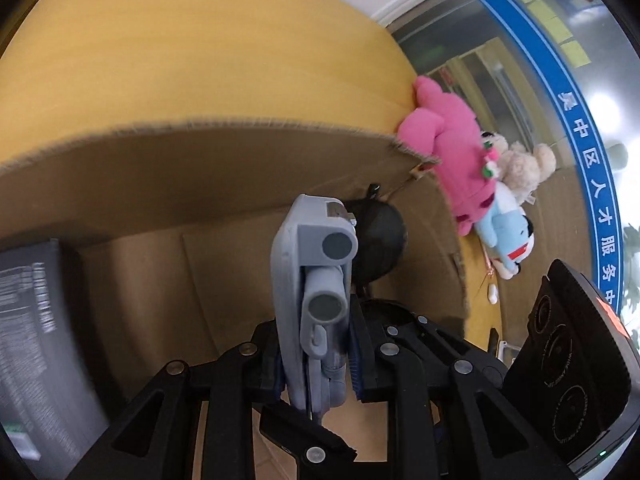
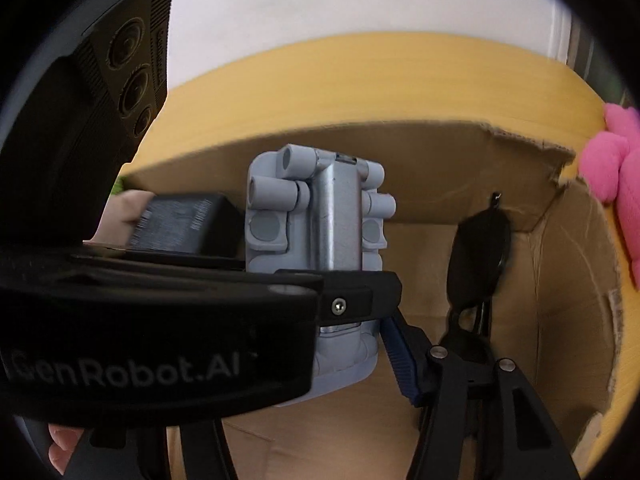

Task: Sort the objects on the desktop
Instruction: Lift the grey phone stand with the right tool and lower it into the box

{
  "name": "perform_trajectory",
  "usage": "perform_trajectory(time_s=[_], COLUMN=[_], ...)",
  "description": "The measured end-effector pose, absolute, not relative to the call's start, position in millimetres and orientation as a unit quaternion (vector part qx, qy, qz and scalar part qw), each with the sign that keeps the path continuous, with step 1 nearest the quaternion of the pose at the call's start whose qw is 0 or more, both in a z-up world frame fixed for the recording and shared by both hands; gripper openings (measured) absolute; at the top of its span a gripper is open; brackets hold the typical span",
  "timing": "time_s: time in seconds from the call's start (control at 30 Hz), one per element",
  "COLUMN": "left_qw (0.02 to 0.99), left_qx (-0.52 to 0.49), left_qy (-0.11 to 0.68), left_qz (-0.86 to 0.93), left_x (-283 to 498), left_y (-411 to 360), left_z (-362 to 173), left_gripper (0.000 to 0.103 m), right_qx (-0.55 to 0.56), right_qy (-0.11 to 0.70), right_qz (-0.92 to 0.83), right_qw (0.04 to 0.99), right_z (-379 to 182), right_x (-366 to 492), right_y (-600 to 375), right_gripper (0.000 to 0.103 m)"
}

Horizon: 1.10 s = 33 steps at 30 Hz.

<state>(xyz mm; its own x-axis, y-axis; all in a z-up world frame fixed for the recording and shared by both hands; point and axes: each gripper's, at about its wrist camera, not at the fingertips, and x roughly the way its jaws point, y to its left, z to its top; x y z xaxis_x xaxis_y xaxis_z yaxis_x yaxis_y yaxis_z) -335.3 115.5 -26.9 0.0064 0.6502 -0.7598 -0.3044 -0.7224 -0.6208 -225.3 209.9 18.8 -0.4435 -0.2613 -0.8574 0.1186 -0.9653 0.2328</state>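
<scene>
My left gripper (image 1: 316, 364) is shut on a grey plastic folding stand (image 1: 314, 280) and holds it upright over the open cardboard box (image 1: 240, 164). The stand also shows in the right wrist view (image 2: 320, 240), with the left gripper's body in front of it. My right gripper (image 2: 476, 328) is shut on black sunglasses (image 2: 480, 248) by the frame, inside the box; they also show behind the stand (image 1: 380, 240). A black box (image 1: 36, 340) stands at the carton's left side and shows in the right wrist view (image 2: 180, 220).
A pink plush toy (image 1: 452, 152) leans by the carton's right corner, with a cream teddy (image 1: 524, 164) and a blue-white plush (image 1: 508, 240) beside it. The carton sits on a yellow wooden table (image 1: 200, 48). A glass wall (image 1: 560, 80) stands at right.
</scene>
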Motion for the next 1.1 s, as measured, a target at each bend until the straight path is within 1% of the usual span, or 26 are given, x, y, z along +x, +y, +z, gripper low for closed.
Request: perform_trajectory(time_s=[0.1, 0.3, 0.4, 0.43, 0.5, 0.57, 0.63, 0.77, 0.83, 0.9, 0.93, 0.97, 1.0, 1.03, 1.07, 1.1], left_qw=[0.347, 0.321, 0.311, 0.307, 0.302, 0.294, 0.288, 0.282, 0.279, 0.266, 0.259, 0.248, 0.238, 0.226, 0.214, 0.201], left_qx=[-0.623, -0.634, -0.628, -0.625, -0.618, -0.609, -0.599, -0.572, -0.551, -0.516, -0.494, -0.462, -0.44, -0.415, -0.388, -0.362], left_qy=[-0.153, -0.147, -0.149, -0.148, -0.144, -0.14, -0.136, -0.137, -0.132, -0.116, -0.104, -0.085, -0.073, -0.061, -0.049, -0.037], left_qz=[0.685, 0.688, 0.698, 0.702, 0.712, 0.723, 0.735, 0.758, 0.776, 0.806, 0.824, 0.847, 0.863, 0.879, 0.895, 0.91], left_x=[-339, -340, -337, -335, -330, -325, -319, -306, -293, -271, -258, -237, -222, -203, -181, -157], left_y=[114, 110, 101, 98, 91, 83, 75, 59, 49, 38, 35, 27, 21, 16, 10, 3], left_z=[-33, -36, -29, -24, -13, -4, 6, 29, 46, 70, 83, 101, 113, 125, 138, 150], left_gripper=[0.023, 0.031, 0.036, 0.039, 0.041, 0.051, 0.052, 0.052, 0.052, 0.052, 0.055, 0.061, 0.065, 0.074, 0.081, 0.083], right_qx=[0.521, 0.529, 0.53, 0.532, 0.539, 0.539, 0.533, 0.518, 0.498, 0.476, 0.455, 0.442, 0.421, 0.411, 0.396, 0.385], right_qy=[-0.068, -0.06, -0.053, -0.057, -0.072, -0.078, -0.074, -0.065, -0.048, -0.032, -0.022, -0.018, -0.015, -0.012, -0.003, 0.008], right_qz=[-0.844, -0.841, -0.841, -0.84, -0.834, -0.834, -0.838, -0.848, -0.861, -0.875, -0.887, -0.894, -0.905, -0.909, -0.915, -0.919], right_qw=[0.105, 0.1, 0.096, 0.094, 0.094, 0.093, 0.09, 0.09, 0.089, 0.083, 0.075, 0.07, 0.068, 0.071, 0.08, 0.084], right_z=[8, -1, -3, -3, -4, -1, 6, 25, 43, 60, 73, 81, 91, 99, 107, 112], right_x=[-225, -224, -221, -221, -221, -217, -209, -186, -166, -145, -126, -121, -100, -102, -93, -76], right_y=[215, 215, 214, 216, 219, 222, 223, 225, 225, 226, 228, 227, 228, 216, 208, 201], right_gripper=[0.057, 0.056, 0.057, 0.058, 0.059, 0.063, 0.068, 0.069, 0.069, 0.073, 0.079, 0.081, 0.081, 0.081, 0.082, 0.082])
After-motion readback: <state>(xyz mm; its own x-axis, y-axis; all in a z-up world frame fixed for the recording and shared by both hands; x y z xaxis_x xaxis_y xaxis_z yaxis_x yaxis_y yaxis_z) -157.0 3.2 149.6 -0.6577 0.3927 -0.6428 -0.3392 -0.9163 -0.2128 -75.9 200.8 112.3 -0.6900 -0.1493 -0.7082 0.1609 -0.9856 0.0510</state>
